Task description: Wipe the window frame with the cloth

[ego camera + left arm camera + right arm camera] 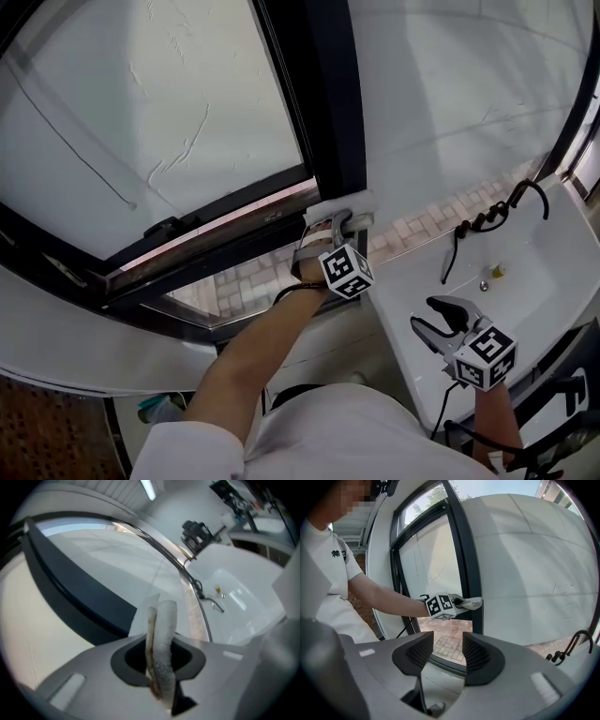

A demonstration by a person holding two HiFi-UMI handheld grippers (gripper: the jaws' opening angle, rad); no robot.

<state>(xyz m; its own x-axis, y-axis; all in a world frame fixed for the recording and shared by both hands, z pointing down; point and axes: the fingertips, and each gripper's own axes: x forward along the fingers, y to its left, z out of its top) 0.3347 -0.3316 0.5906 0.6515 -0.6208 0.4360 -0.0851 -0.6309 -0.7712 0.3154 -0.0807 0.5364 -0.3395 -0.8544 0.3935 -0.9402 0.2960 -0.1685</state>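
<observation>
My left gripper is shut on a folded white cloth, pressed against the foot of the dark upright window frame. In the left gripper view the cloth stands squeezed between the jaws, with the dark frame just behind it. The right gripper view shows the left gripper and cloth at the dark frame. My right gripper hangs open and empty over the white basin, well right of the frame. Its own view shows the right gripper with jaws apart.
An opened window sash slants out to the left, with a latch on its lower rail. A black curved tap stands at the basin's back edge. Paving bricks show far below through the opening.
</observation>
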